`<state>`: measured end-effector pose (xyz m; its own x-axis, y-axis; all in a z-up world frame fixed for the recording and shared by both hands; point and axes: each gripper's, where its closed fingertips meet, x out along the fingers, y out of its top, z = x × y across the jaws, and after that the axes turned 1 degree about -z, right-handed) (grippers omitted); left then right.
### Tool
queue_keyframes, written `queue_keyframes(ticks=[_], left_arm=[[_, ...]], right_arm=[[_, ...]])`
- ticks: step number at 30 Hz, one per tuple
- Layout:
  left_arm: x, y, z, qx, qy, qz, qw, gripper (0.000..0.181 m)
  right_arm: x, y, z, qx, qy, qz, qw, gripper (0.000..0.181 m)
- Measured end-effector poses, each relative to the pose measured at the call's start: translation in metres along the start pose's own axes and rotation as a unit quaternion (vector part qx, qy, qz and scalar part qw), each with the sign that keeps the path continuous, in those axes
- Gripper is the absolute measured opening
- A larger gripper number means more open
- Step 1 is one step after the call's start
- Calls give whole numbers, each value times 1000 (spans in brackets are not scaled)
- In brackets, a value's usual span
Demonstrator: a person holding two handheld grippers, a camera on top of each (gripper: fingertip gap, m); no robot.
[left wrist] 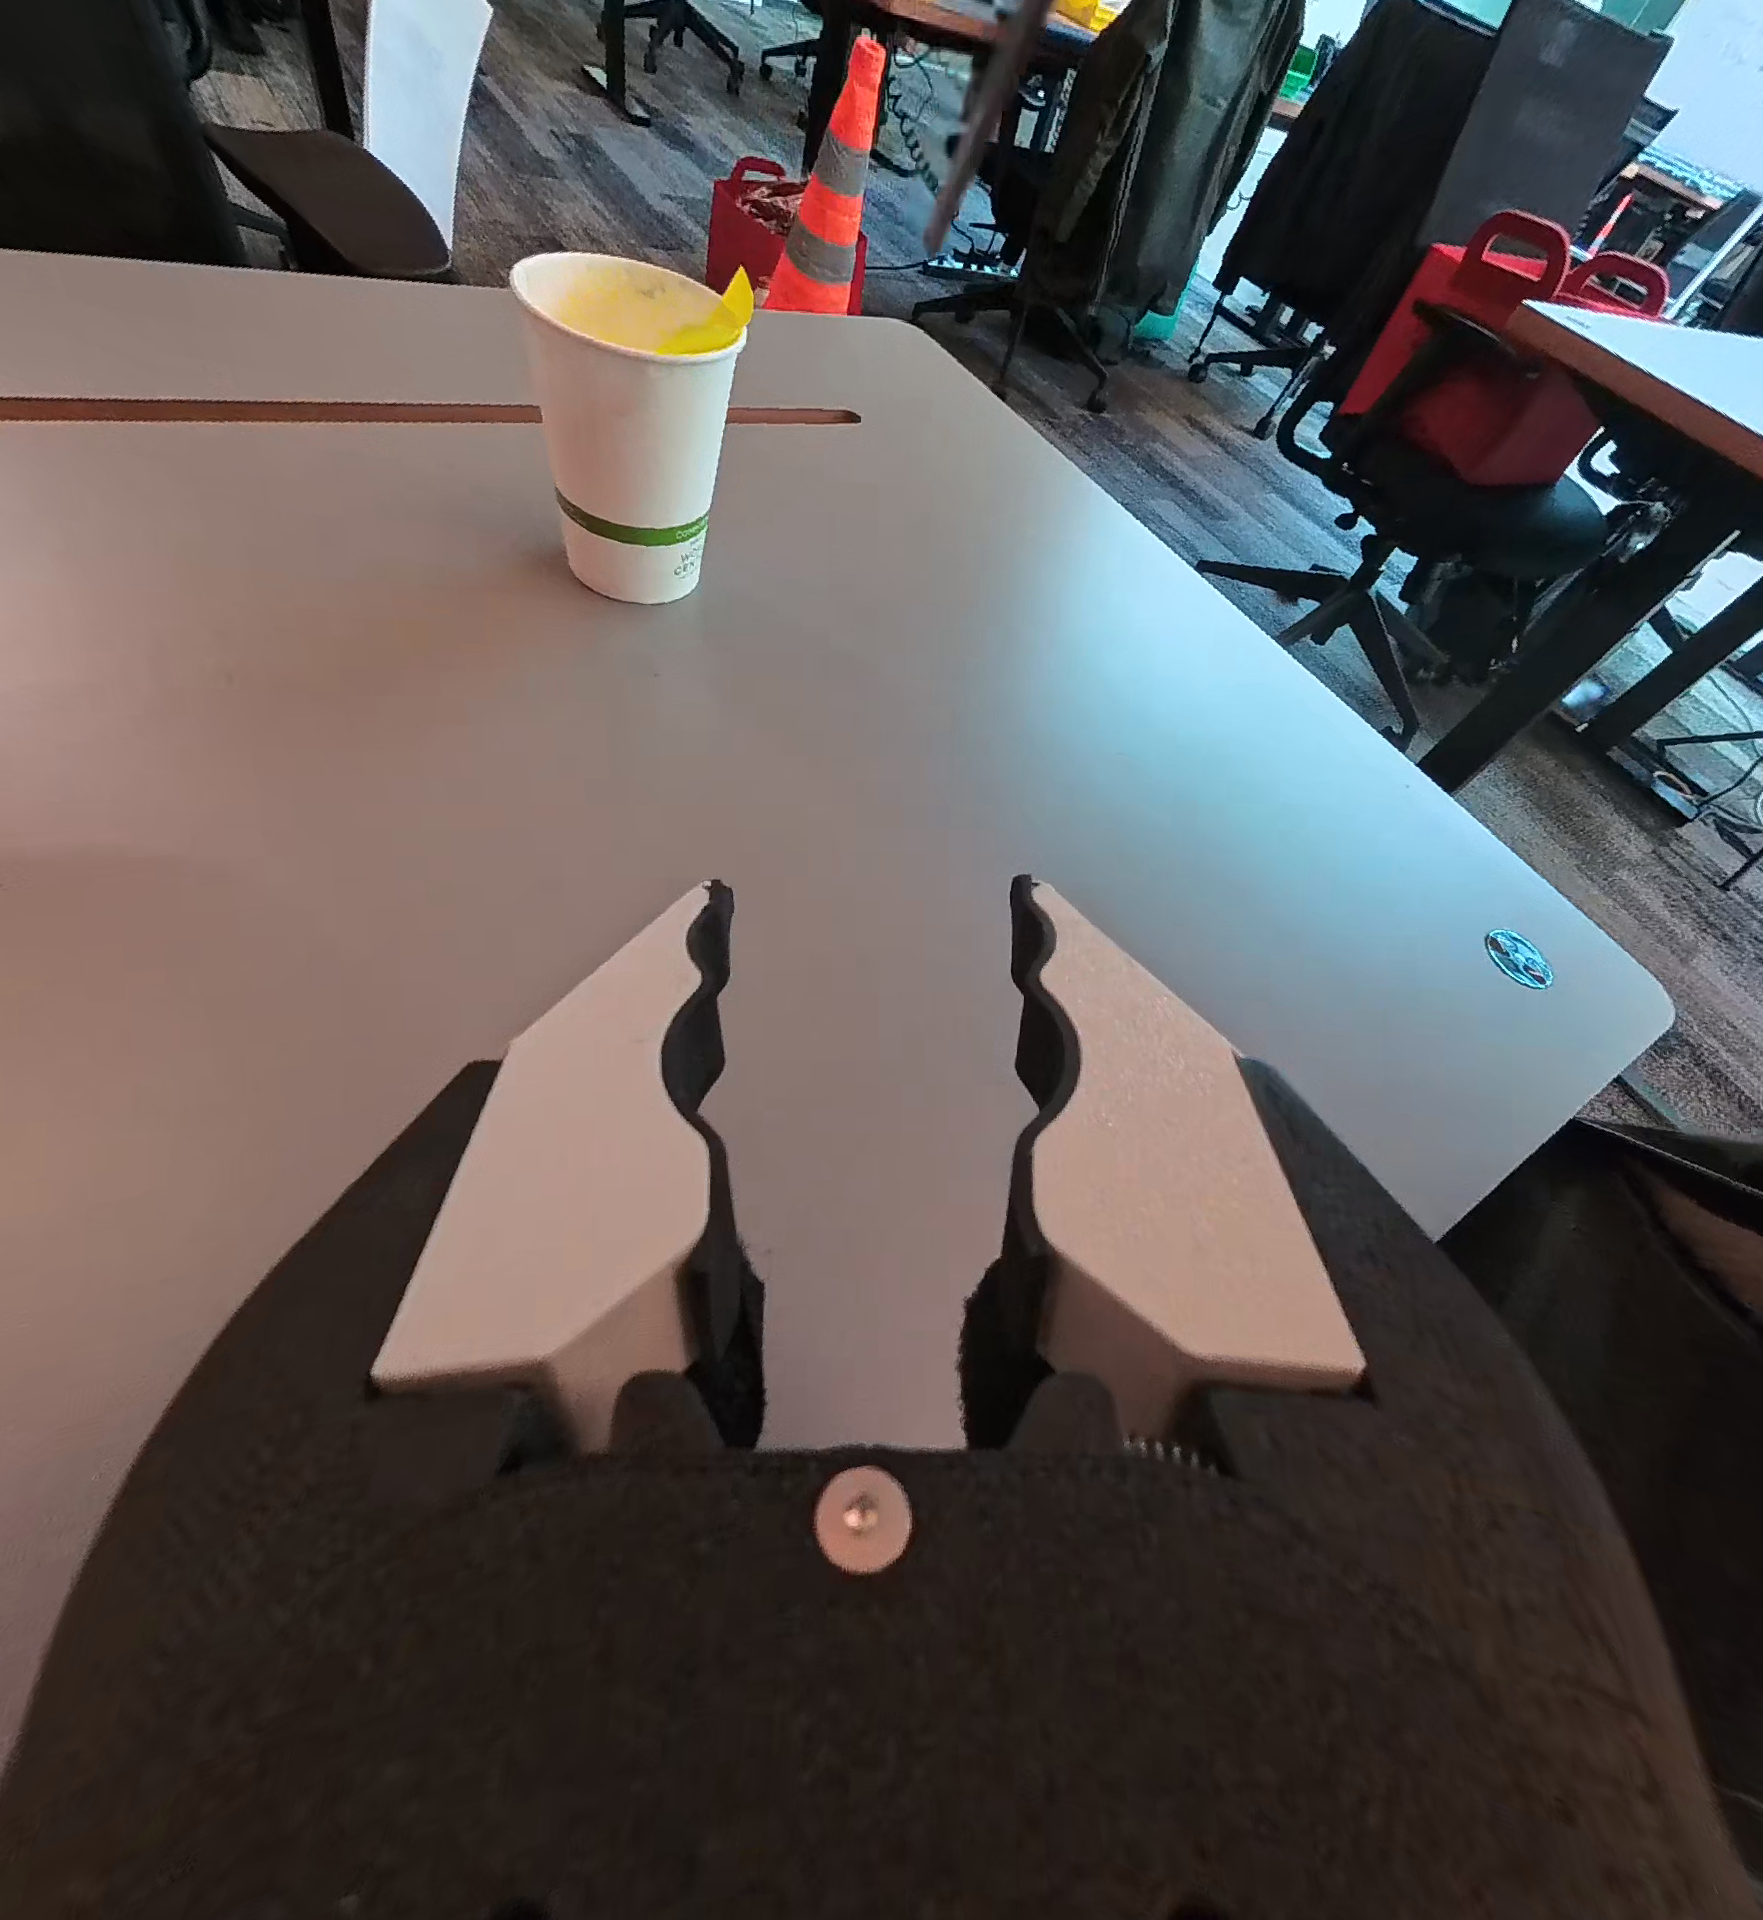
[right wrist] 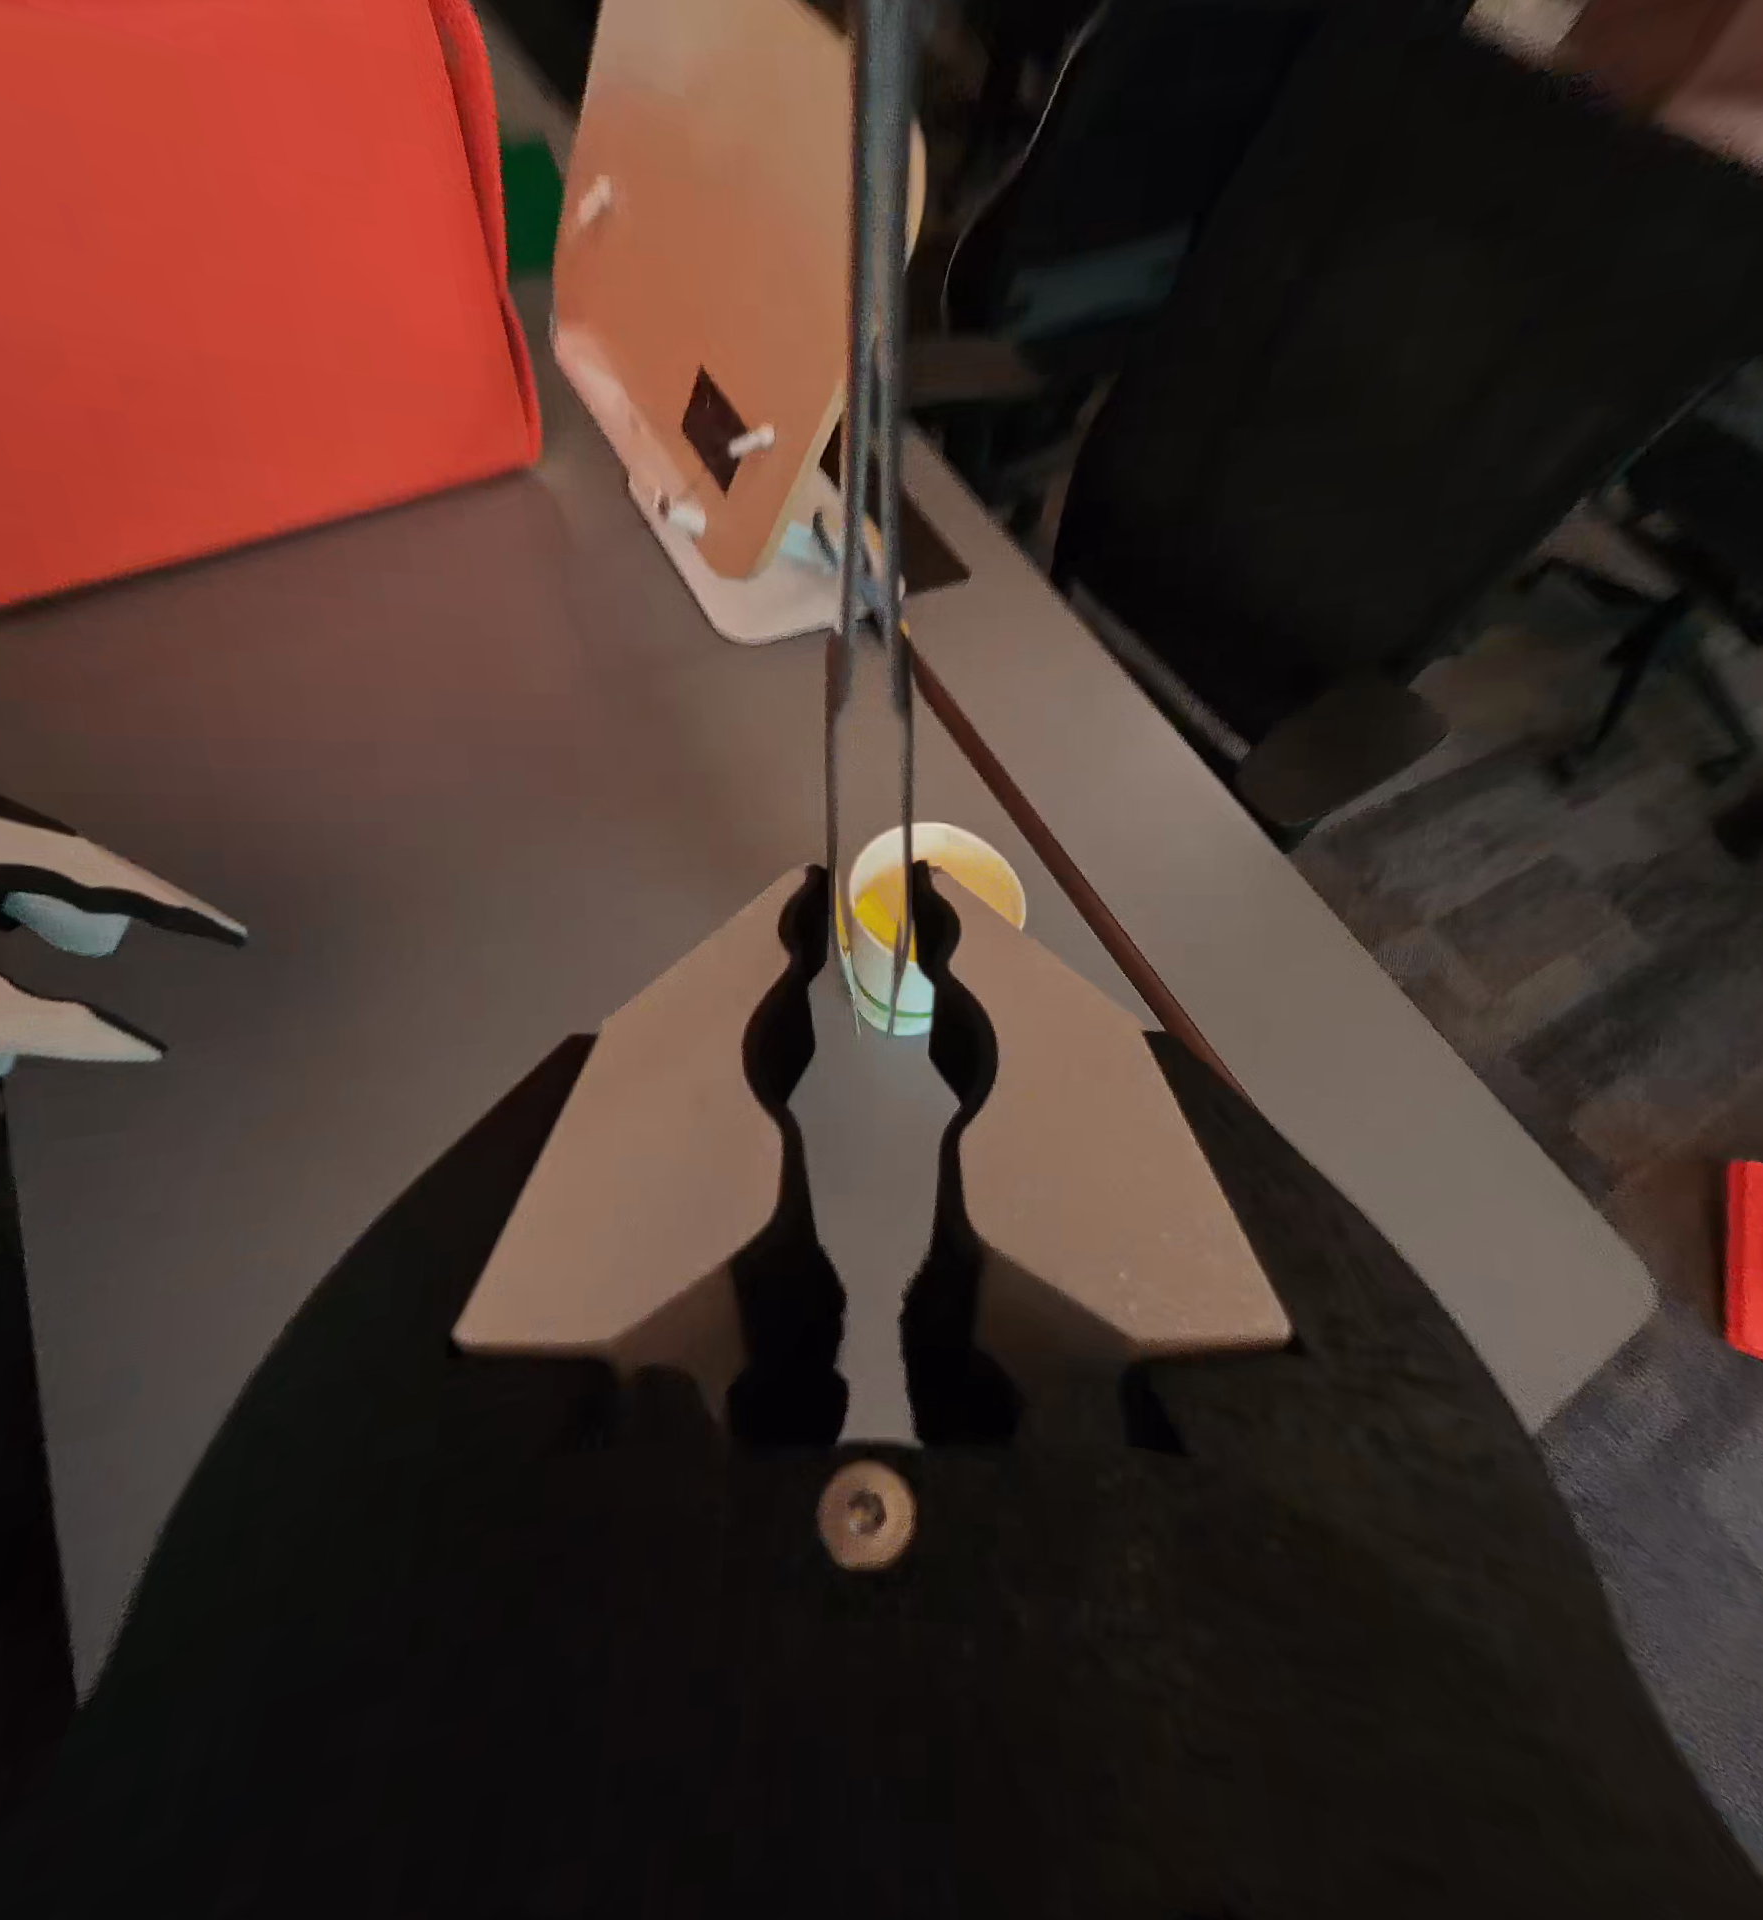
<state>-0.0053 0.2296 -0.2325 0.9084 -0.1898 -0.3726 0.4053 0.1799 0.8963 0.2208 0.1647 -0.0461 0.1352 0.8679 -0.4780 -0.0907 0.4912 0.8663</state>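
Note:
A white paper cup (left wrist: 638,436) with a green band stands on the grey table (left wrist: 233,727). Yellow paper (left wrist: 695,322) sits inside it and sticks out over the rim. My left gripper (left wrist: 869,885) is open and empty, low over the table and well short of the cup. My right gripper (right wrist: 866,878) is shut on thin metal tweezers (right wrist: 875,312) and is held high above the cup (right wrist: 960,878). The tweezer tips lie between my fingertips, in line with the cup. The left gripper also shows at the left edge of the right wrist view (right wrist: 129,977).
A long slot (left wrist: 233,412) crosses the table behind the cup. A red bag (right wrist: 181,260) and a tilted wooden stand (right wrist: 711,343) sit further along the table. An orange cone (left wrist: 830,197), office chairs (left wrist: 1459,520) and another table (left wrist: 1687,395) stand on the floor beyond. Across from one pair of fingers to the other is roughly 30 centimetres.

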Motion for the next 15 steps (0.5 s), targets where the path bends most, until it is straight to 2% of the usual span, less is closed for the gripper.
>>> queue_keyframes(ticks=[4, 7, 11, 15], left_arm=[[2, -2, 4, 9, 1, -4, 1000, 54], [2, -2, 6, 19, 4, -5, 1000, 54], [0, -2, 8, 30, 13, -5, 999, 54], [1, -2, 13, 46, 14, -5, 999, 54]], right_arm=[[-22, -59, -34, 69, -3, 95, 993, 15], [-33, -90, -52, 123, -2, 173, 977, 14], [-54, -109, -78, 130, 9, 268, 955, 15], [-61, -113, -97, 104, 22, 278, 955, 14]])
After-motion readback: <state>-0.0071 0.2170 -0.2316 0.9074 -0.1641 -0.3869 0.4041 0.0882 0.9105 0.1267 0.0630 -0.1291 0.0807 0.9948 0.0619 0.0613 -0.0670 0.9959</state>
